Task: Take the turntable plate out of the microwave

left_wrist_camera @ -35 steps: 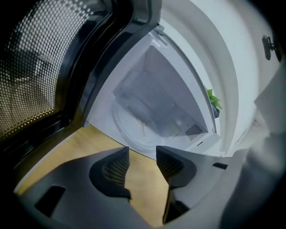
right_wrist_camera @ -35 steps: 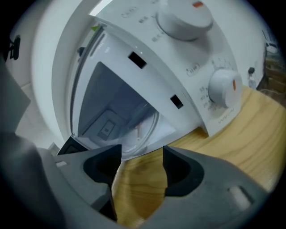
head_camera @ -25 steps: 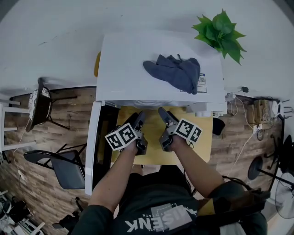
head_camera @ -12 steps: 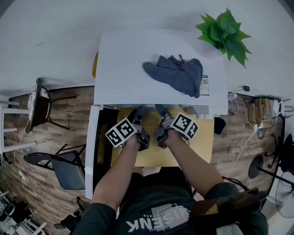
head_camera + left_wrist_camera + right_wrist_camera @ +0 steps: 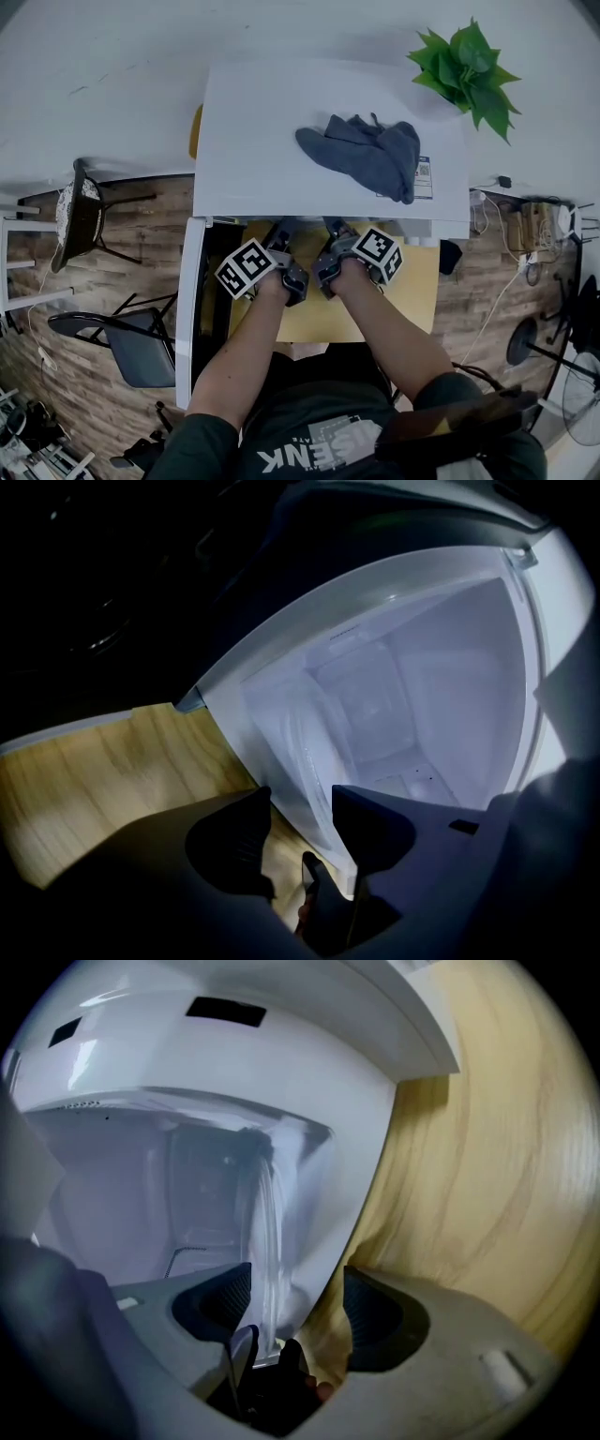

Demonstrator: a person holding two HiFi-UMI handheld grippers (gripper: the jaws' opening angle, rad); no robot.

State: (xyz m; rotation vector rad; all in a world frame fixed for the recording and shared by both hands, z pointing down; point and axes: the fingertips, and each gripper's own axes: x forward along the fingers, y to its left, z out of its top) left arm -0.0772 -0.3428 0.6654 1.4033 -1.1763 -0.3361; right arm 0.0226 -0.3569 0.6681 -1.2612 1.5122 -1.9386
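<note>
Turntable plate: clear round glass plate (image 5: 265,1232), inside the microwave cavity. Its near rim is at the mouth, edge-on in the right gripper view.
Microwave: large white box microwave (image 5: 281,122) at the back of the table, with the cavity facing the person. Both grippers can therefore reach straight in at plate level.
Table: light wooden tabletop (image 5: 412,281), bare in front of the cavity. Probably the set-down spot for the plate.
Door: white microwave door (image 5: 190,300), swung fully open to the person's left and clear of both arms.
Cloth: crumpled grey cloth (image 5: 361,155) on the microwave's top, out of the working area.
Plant: green leafy plant (image 5: 469,66) at the back right corner, not involved.
Left gripper (image 5: 298,803): at the left of the cavity mouth, jaws apart. The pale curved front edge of the cavity and plate runs through the gap. No clamp visible.
Right gripper (image 5: 291,1283): at the right of the mouth, turned on its side, jaws apart. The glass rim stands in the gap near the left jaw, not pinched.
Judgement: the two are set for a two-sided grab of the rim. Closing is the step left.
</note>
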